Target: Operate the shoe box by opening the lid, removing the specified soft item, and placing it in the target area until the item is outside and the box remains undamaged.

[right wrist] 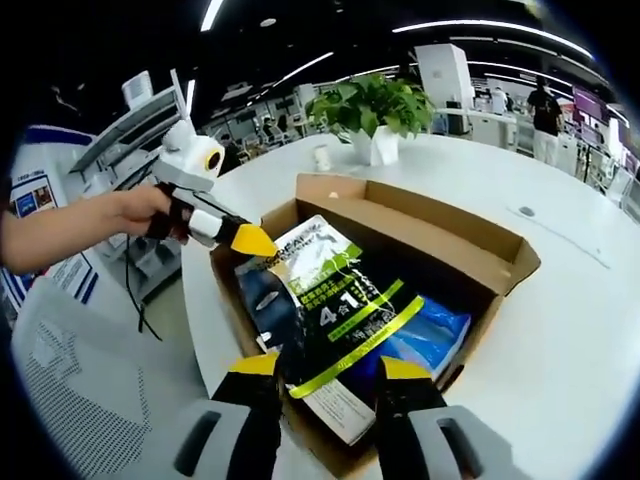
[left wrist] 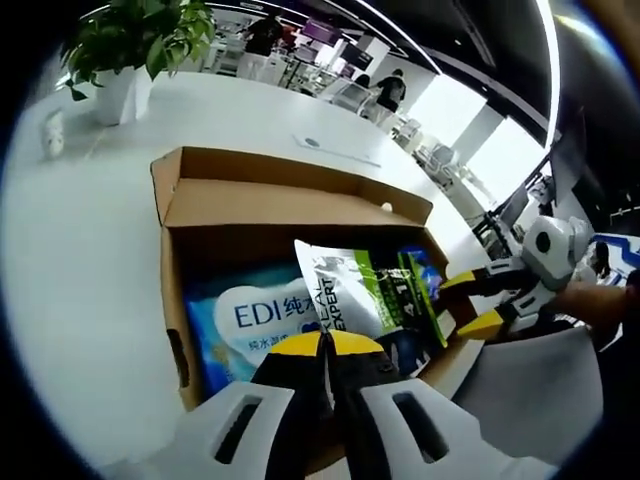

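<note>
on the white counter (right wrist: pixel 590 330) stands the shoe box (right wrist: pixel 430 225), lid folded back. inside it, the green-and-black pouch (right wrist: pixel 335 305) leans over a blue pack (left wrist: pixel 255 320). right gripper (right wrist: pixel 330 380) jaws spread around the pouch's lower end; left gripper (left wrist: pixel 325 345) jaws closed at the box's near wall.

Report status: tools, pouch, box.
Left tool shut on pouch top edge. Right tool open around its lower end. Box lid open. Blue pack underneath.

The blue pack (right wrist: pixel 425 335) at the lower middle is mostly hidden under the black and green pouch (right wrist: pixel 335 310). People at the top right are too small to tell.
</note>
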Available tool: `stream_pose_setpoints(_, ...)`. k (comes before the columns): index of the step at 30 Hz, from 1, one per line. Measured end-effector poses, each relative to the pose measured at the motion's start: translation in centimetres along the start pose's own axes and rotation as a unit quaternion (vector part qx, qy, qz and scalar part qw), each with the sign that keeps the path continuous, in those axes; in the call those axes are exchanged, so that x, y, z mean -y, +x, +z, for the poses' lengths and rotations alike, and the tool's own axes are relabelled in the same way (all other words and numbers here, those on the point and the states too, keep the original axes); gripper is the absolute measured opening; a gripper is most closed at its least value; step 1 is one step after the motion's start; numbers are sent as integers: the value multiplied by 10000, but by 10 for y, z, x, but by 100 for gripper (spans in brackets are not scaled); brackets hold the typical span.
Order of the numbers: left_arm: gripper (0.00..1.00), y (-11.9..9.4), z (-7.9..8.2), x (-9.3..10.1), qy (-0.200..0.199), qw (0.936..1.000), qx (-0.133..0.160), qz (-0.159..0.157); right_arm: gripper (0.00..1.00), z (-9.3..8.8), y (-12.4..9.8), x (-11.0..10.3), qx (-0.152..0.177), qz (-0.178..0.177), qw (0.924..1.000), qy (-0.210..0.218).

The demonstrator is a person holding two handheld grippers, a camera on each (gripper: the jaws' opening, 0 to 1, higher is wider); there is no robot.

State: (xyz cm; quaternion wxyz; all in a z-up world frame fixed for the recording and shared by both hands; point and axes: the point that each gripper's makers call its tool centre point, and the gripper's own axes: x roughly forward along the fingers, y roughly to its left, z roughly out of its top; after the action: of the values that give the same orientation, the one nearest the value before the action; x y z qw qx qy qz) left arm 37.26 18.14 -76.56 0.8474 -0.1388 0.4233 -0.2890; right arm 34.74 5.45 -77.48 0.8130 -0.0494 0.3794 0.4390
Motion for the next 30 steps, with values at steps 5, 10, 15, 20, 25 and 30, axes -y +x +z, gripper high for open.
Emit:
stream_pose_setpoints(5,0,-2,0,-2,7,10000,35,26,31,-2,9,1,-117,23,9999,118)
stream_pose_setpoints(10,0,-2,-1,-3,11,10000,41,24,30,-2,16,-1,-160,99,9996,222)
stream_pose_setpoints(15,0,-1,-2,-2,21,10000,42,5,24,-3,21,-1,-186,102,9987,453)
stream_pose_setpoints(20,0,-2,-1,-3,42,10000,54,47,12,2,17,2,-33,20,9979,648)
stream_pose_setpoints(25,0,-6,2,-3,39,9999,94,70,1,14,9,5,235,-120,9974,664)
stream_pose_setpoints(30,0,-11,8,1,34,9999,144,69,0,28,0,6,477,-129,9956,797)
